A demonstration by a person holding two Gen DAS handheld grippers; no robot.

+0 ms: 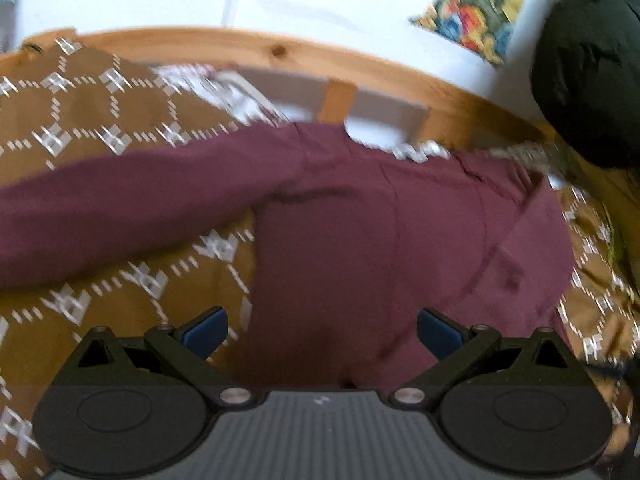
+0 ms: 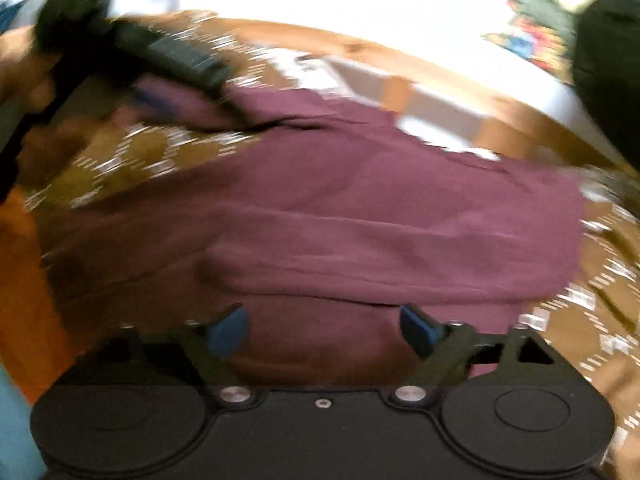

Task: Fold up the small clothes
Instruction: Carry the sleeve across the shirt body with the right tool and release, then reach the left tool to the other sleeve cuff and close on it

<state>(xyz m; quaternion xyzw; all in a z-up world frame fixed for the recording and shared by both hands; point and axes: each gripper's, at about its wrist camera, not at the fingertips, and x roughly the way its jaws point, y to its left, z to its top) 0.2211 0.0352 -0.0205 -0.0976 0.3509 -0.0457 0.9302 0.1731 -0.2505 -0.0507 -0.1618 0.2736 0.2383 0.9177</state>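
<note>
A maroon long-sleeved top lies on a brown bedspread with a white pattern. One sleeve stretches out to the left in the left wrist view. My left gripper hovers over the garment's near edge, its blue-padded jaws spread wide with only cloth beneath them. In the blurred right wrist view the same top fills the middle, folded over itself. My right gripper stands open above its near edge, gripping nothing. The other gripper shows at the upper left of that view, over the far sleeve.
A wooden bed frame curves along the far side of the bedspread, with a white wall behind. A colourful printed cloth lies at the upper right. A dark rounded shape stands at the right edge.
</note>
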